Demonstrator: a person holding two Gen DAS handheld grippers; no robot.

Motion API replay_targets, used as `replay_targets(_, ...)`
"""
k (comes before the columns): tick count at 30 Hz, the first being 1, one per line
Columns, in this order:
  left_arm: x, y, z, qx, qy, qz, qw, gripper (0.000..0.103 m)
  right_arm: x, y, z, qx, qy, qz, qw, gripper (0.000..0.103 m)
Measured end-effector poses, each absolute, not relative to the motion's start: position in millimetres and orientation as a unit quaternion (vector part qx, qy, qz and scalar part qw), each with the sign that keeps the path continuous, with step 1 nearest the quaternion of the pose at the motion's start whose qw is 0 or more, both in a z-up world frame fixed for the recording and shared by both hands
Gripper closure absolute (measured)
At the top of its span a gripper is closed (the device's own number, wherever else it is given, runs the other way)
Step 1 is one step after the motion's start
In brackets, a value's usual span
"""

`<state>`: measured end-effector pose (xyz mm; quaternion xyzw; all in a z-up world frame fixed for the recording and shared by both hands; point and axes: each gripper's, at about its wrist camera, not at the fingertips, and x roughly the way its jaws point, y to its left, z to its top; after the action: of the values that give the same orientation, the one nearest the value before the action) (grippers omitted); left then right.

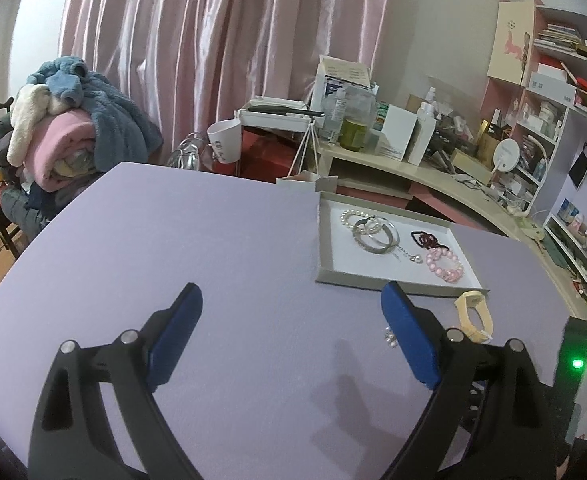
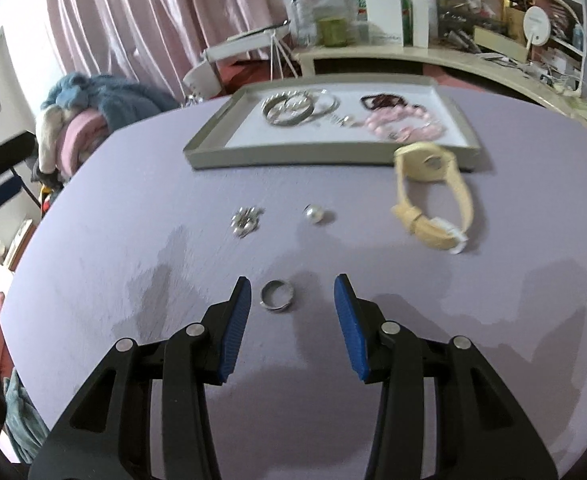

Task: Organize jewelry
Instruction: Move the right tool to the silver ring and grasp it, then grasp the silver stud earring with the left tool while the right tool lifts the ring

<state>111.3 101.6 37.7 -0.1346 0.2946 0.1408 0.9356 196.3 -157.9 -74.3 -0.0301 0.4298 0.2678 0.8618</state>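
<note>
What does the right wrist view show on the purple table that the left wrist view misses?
Only the right wrist view: a plain silver ring lying between the open right gripper fingers, untouched, and a single white pearl bead.

Only the left wrist view: the open left gripper, empty over bare purple table.

Both: the grey shallow tray holding silver bangles and a pink bead bracelet, the pale yellow watch just outside the tray, and a small silver cluster piece, half hidden in the left view.

Near the grey tray point(image 2: 209, 156), a silver ring point(image 2: 276, 294) lies untouched between the right gripper's point(image 2: 292, 292) parted fingers.
</note>
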Motion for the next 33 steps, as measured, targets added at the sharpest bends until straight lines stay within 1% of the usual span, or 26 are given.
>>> replay_targets(4, 106, 110, 37, -0.137, 0.294, 0.142, 0.935, 0.012, 195, -146, -81, -0.044, 0.437, 0.266, 0.858, 0.058)
replay_targets(9, 102, 115, 36, -0.139, 0.295, 0.141, 0.935, 0.012, 194, -135, -87, -0.073, 0.431, 0.261, 0.861, 0.063)
replay_targets(10, 103, 114, 36, -0.138, 0.295, 0.142, 0.935, 0.012, 194, -135, -87, -0.076, 0.430, 0.260, 0.861, 0.066)
replay_targets(12, 102, 115, 35, -0.139, 0.296, 0.140, 0.934, 0.012, 193, -134, -89, -0.086, 0.425, 0.255, 0.864, 0.080)
replay_targets(16, 105, 111, 31, -0.140, 0.306, 0.134, 0.932, 0.012, 189, -138, -88, -0.092, 0.424, 0.258, 0.863, 0.081)
replay_targets(21, 122, 91, 22, -0.134, 0.322, 0.113, 0.931, 0.012, 186, -168, -80, -0.062, 0.425, 0.242, 0.870, 0.081)
replay_targets(28, 163, 44, -11, -0.102, 0.367, 0.067, 0.922, 0.013, 195, -218, -60, -0.023, 0.413, 0.197, 0.889, 0.081)
replay_targets(29, 169, 39, -16, -0.095, 0.373, 0.064, 0.921, 0.014, 197, -225, -57, -0.017, 0.412, 0.190, 0.891, 0.081)
replay_targets(30, 177, 31, -24, -0.087, 0.383, 0.059, 0.918, 0.020, 199, -229, -55, -0.013, 0.411, 0.186, 0.892, 0.081)
replay_targets(33, 197, 19, -38, -0.076, 0.402, 0.052, 0.911, 0.029, 203, -242, -50, 0.000, 0.409, 0.173, 0.896, 0.080)
